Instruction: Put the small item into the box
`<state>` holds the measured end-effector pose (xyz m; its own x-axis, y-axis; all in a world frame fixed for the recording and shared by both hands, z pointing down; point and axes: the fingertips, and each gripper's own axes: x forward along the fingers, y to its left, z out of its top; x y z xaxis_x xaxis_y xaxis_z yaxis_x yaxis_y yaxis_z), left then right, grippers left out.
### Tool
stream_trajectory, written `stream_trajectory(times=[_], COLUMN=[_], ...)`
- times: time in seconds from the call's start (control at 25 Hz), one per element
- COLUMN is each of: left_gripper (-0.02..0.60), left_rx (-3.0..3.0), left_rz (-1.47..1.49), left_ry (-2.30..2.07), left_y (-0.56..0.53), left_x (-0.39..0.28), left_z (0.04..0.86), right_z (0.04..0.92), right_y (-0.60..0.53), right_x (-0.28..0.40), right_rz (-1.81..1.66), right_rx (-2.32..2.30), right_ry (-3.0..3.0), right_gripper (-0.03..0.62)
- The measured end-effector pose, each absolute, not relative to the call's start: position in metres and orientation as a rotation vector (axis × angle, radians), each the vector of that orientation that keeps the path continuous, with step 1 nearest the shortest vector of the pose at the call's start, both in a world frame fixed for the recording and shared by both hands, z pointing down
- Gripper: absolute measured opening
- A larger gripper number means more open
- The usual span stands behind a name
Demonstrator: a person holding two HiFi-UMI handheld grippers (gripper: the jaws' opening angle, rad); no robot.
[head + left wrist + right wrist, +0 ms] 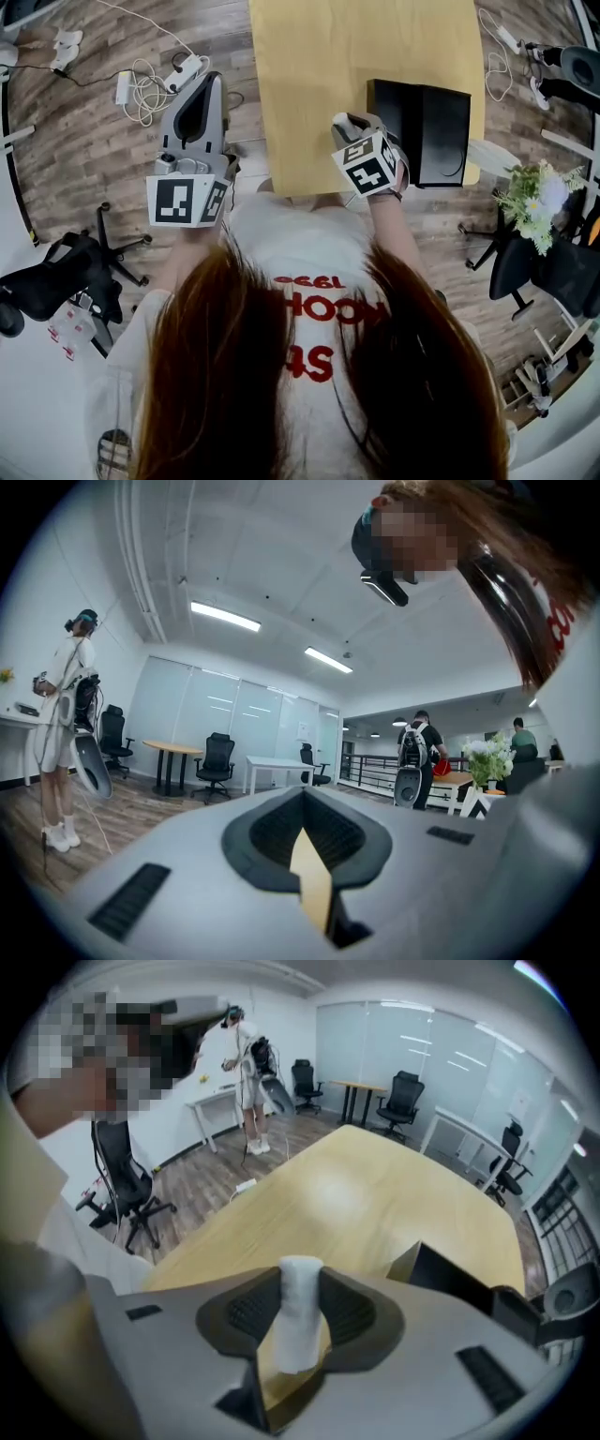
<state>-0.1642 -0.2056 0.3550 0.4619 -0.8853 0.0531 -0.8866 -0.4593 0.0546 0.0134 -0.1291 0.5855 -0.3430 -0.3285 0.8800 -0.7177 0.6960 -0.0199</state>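
Observation:
The small item (298, 1321) is a white cylindrical roll standing upright between the pads of my right gripper (298, 1283), which is shut on it. In the head view the right gripper (350, 124) hovers at the near edge of the light wooden table (356, 56), just left of the open black box (431, 131). The box (469, 1283) lies ahead and to the right in the right gripper view. My left gripper (206, 84) is held over the floor left of the table, its jaws (305, 794) closed together with nothing in them.
Cables and a power strip (150, 84) lie on the wooden floor left of the table. Black office chairs (56, 272) stand at the left, another chair (525, 262) and flowers (539, 197) at the right. A standing person (66, 714) shows in the left gripper view.

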Motion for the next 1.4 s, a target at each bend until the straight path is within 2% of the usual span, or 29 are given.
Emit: stream_trajectory(times=[0.28,0.76,1.2,1.4], left_gripper=[0.005,0.005,0.005,0.005], left_rx=[2.663,2.757,2.896,2.910], left_rz=[-0.013,-0.094,-0.105,-0.078], left_ry=[-1.635,-1.642,-1.326,-1.190], left_y=[-0.208,-0.205,-0.208,-0.204], left_x=[-0.160,-0.141,-0.052,-0.018], left_z=[0.331,0.293,0.302,0.320], right_z=[0.497,0.330,0.316,0.376], right_y=[-0.185,-0.198,-0.152,-0.136], right_x=[0.014,0.047,0.139,0.160], right_rz=[0.506,0.158,0.212,0.416], right_rx=[1.085,1.499,1.774,1.719], right_ry=[-2.278,-2.620,-2.426,-2.258], right_gripper=[0.128,0.126,0.126,0.126])
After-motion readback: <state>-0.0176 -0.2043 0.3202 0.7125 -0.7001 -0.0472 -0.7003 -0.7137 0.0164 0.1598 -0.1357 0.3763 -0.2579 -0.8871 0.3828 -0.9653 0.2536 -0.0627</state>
